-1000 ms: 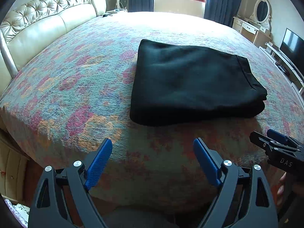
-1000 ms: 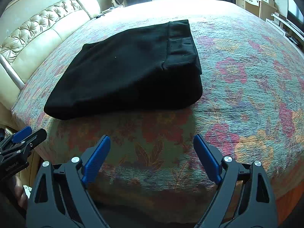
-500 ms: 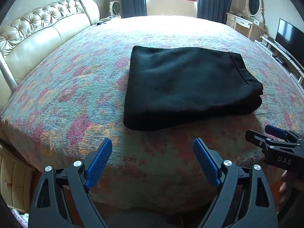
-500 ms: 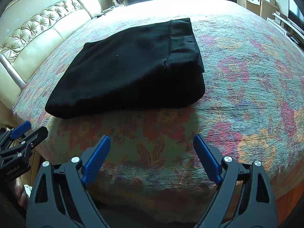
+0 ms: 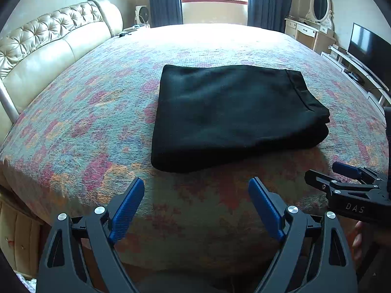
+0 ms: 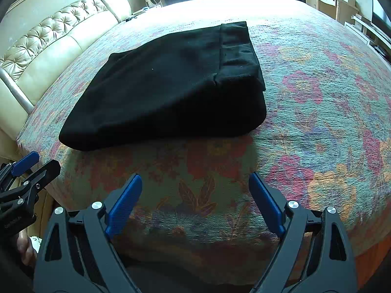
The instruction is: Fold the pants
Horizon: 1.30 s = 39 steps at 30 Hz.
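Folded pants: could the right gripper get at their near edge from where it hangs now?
Probably yes. The right gripper is open and empty, and only bare bedspread lies between it and the folded pants. The left gripper, off to the side, is not in its way.

right gripper [image 5: 342, 180] cut off at 3 o'clock edge in left wrist view; TV [image 5: 369, 51] cropped at 2 o'clock; pants [image 6: 171, 88] inner layers hidden.
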Each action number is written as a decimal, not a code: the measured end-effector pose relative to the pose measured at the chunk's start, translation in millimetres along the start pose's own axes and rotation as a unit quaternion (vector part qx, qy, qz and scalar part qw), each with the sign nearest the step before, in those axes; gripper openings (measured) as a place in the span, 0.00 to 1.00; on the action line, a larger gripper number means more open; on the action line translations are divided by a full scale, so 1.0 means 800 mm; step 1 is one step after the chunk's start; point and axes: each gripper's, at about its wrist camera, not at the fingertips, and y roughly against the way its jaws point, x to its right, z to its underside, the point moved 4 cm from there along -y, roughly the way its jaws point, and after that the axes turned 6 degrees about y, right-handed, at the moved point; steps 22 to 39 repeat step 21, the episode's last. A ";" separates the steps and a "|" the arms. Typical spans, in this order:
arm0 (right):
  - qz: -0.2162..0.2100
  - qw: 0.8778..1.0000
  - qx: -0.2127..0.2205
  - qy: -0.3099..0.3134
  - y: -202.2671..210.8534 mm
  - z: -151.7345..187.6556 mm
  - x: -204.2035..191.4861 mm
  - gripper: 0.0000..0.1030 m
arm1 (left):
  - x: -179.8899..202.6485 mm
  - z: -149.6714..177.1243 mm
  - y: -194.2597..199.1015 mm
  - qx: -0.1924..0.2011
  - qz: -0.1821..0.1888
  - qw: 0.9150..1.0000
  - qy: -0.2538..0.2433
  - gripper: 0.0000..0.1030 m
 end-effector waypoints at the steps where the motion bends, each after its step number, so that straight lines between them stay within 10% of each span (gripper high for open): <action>1: 0.000 1.000 0.000 0.000 0.000 0.000 0.000 0.86 | 0.000 0.000 0.001 0.001 0.001 1.000 0.003 0.83; 11: -0.008 1.000 -0.002 -0.005 -0.001 0.003 -0.003 0.86 | -0.003 -0.021 0.005 -0.007 0.038 0.999 0.024 0.88; 21: -0.016 0.996 0.068 -0.050 0.042 -0.088 0.064 0.87 | -0.142 -0.127 -0.067 0.018 -0.056 0.996 0.065 0.88; 39: -0.016 0.996 0.068 -0.050 0.042 -0.088 0.064 0.87 | -0.142 -0.127 -0.067 0.018 -0.056 0.996 0.065 0.88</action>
